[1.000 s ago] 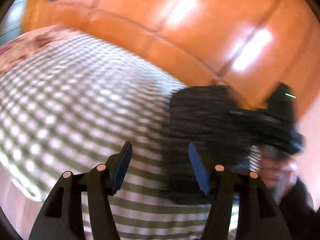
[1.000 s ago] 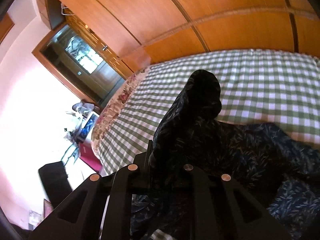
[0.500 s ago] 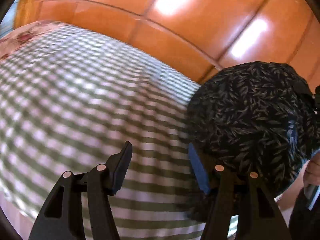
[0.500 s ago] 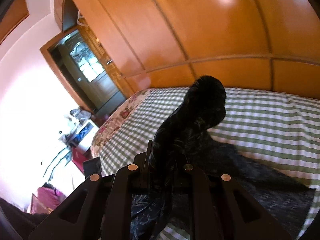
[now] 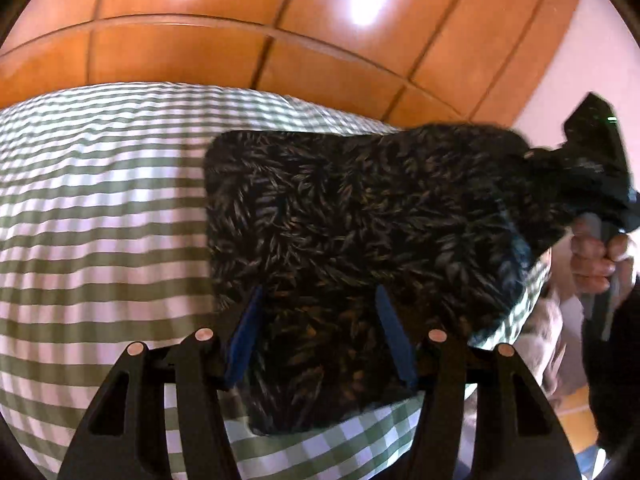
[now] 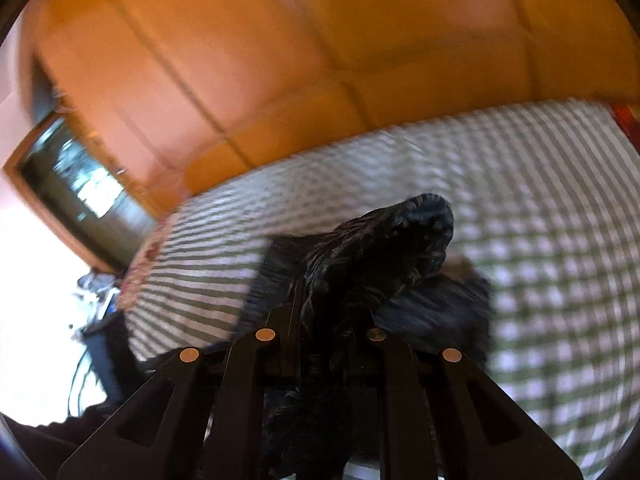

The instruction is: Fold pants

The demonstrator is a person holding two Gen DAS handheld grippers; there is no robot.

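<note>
Over checked bed [image 5: 100,208], right gripper [image 6: 320,320] clamped on bunched pants [image 5: 360,220], lifting edge for fold; left gripper [image 5: 320,336] spread wide, empty, poised above pants to pin.

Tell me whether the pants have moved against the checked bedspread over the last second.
Yes. In the left wrist view the pants have spread leftward across the checked bedspread, away from the right gripper clamping them.
</note>
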